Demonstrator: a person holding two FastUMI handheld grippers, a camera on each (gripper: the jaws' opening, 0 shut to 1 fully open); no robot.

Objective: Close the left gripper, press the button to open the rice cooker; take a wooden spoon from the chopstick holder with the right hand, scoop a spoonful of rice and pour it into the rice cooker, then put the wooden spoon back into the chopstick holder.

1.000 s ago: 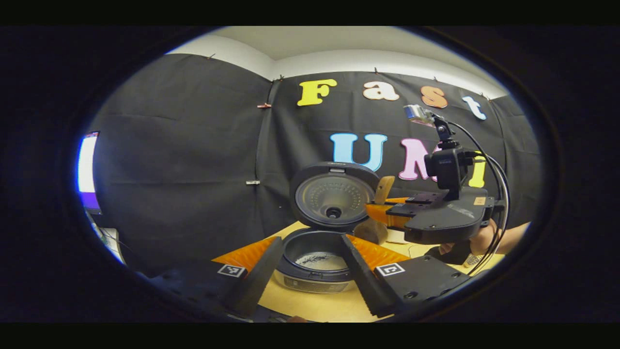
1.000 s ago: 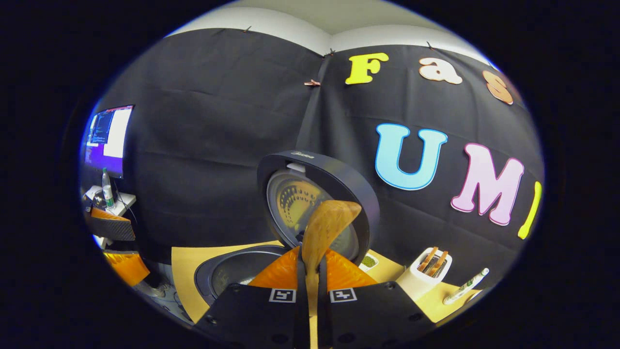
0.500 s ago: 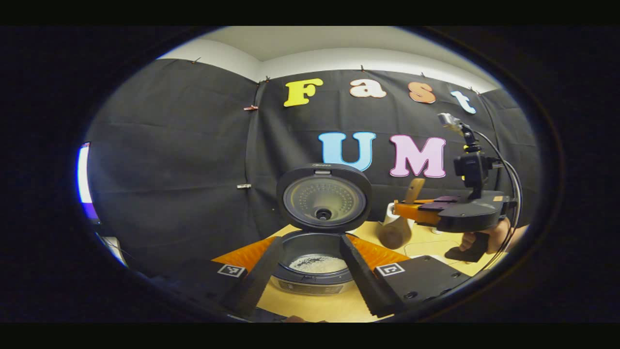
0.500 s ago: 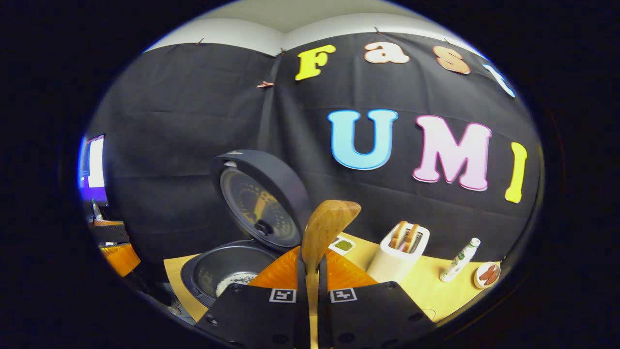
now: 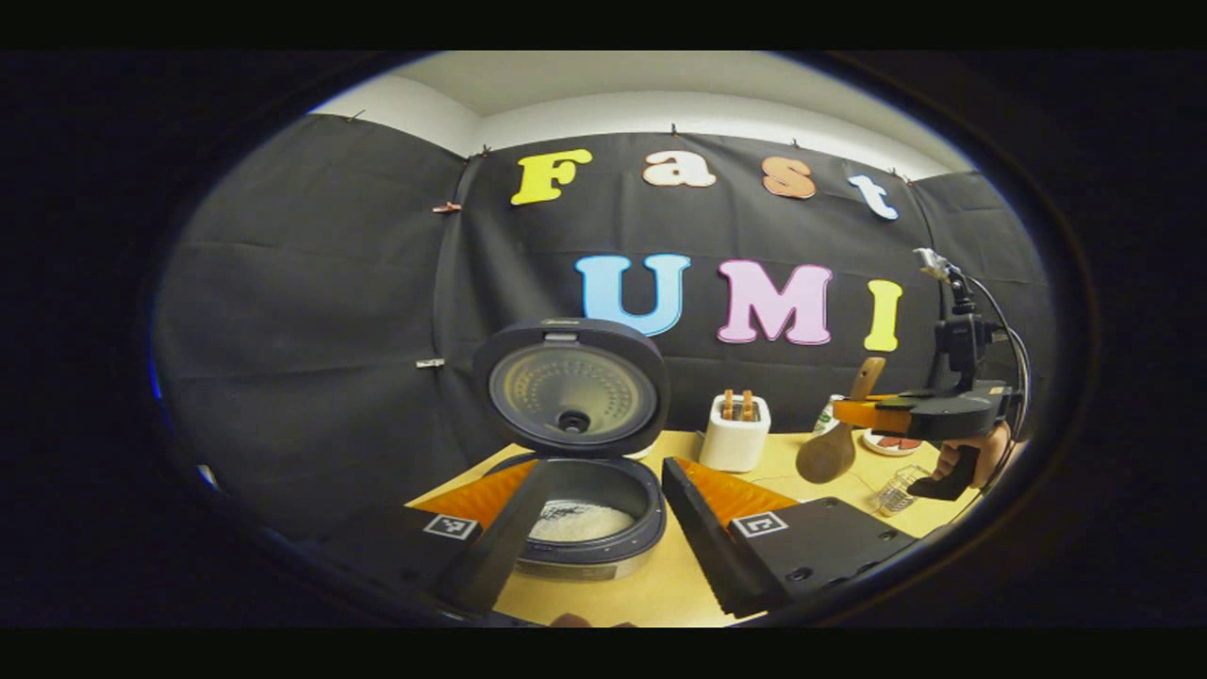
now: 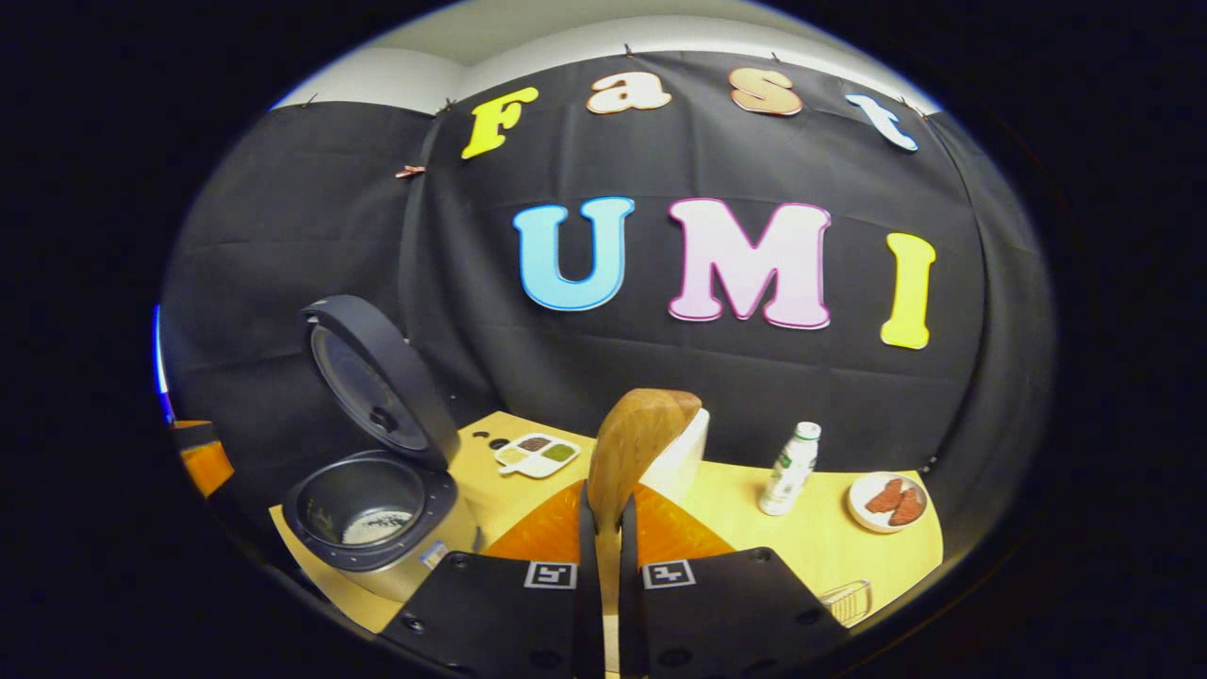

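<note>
1. Open dark round rice cooker (image 5: 580,514), left on table: white rice inside.
2. White chopstick holder (image 5: 735,436): 2 wooden utensils.
3. Right gripper (image 6: 603,514) clamps wooden spoon (image 6: 634,451), bowl up, handle upright, right of cooker.
4. Left gripper (image 5: 592,528) spread wide, empty.

On the desk (image 6: 830,556): 1 rice cooker (image 6: 363,514), 1 chopstick holder (image 5: 735,434), 1 bottle (image 6: 790,469), 1 plate (image 6: 886,503), 1 divided sauce dish (image 6: 537,455) and 1 small wire basket (image 6: 846,602). 1 wooden spoon (image 6: 634,448). 2 hand-held grippers, counting both views.
</note>
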